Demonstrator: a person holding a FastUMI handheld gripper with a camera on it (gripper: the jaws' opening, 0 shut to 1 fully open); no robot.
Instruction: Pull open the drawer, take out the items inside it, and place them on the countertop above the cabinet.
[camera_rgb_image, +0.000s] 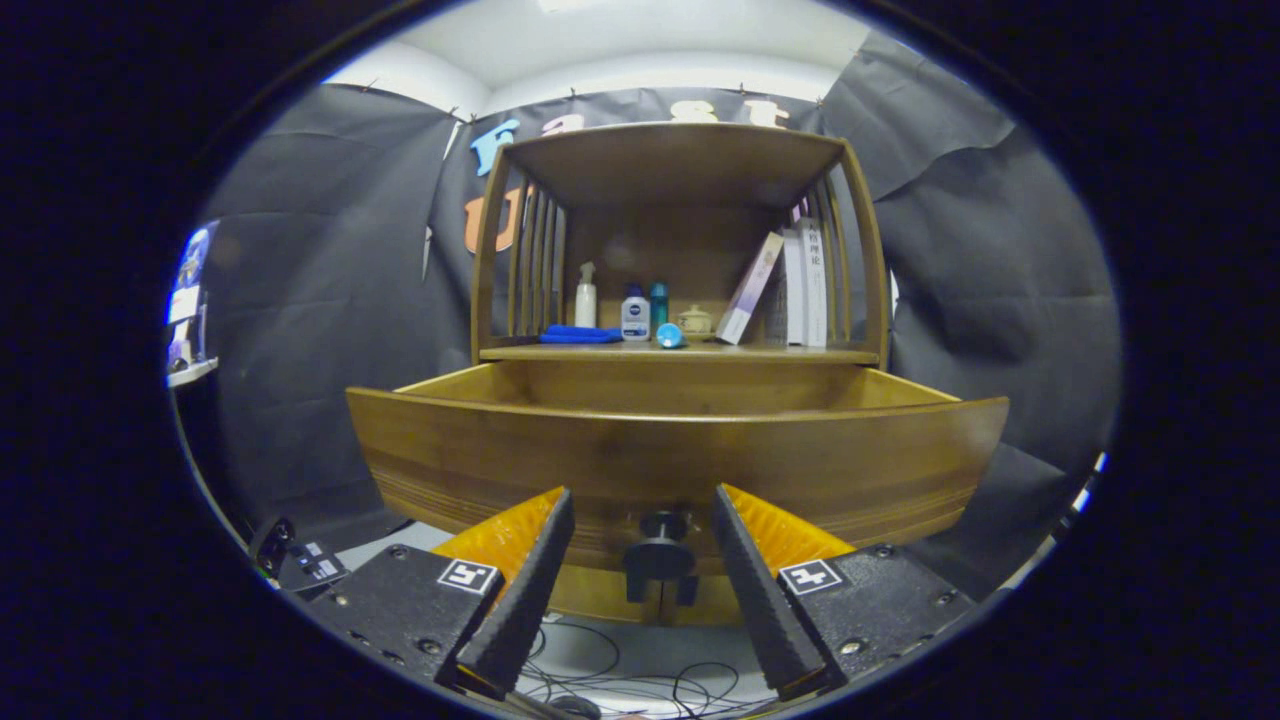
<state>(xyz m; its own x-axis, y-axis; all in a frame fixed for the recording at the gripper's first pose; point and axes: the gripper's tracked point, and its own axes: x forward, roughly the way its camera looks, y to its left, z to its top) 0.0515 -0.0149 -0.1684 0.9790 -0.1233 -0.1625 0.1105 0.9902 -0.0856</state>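
A wooden drawer (680, 455) stands pulled out of the cabinet toward me, its front panel wide across the view. Its dark round knob (660, 553) sits between my fingers, low on the panel. My gripper (645, 570) is open, the fingers on either side of the knob with gaps to it. The drawer's inside is hidden behind the front panel. On the countertop (780, 354) above lie a blue cloth (578, 334), a white spray bottle (586, 296), a white-and-blue bottle (635, 315), a teal bottle (659, 300) and a blue object (670, 337).
A small ceramic pot (694, 321) and leaning books (790, 285) stand on the countertop's right part, under an upper wooden shelf (680, 160) with slatted sides. Cables (640, 680) lie on the floor below the drawer. A dark device (300, 562) sits low at the left.
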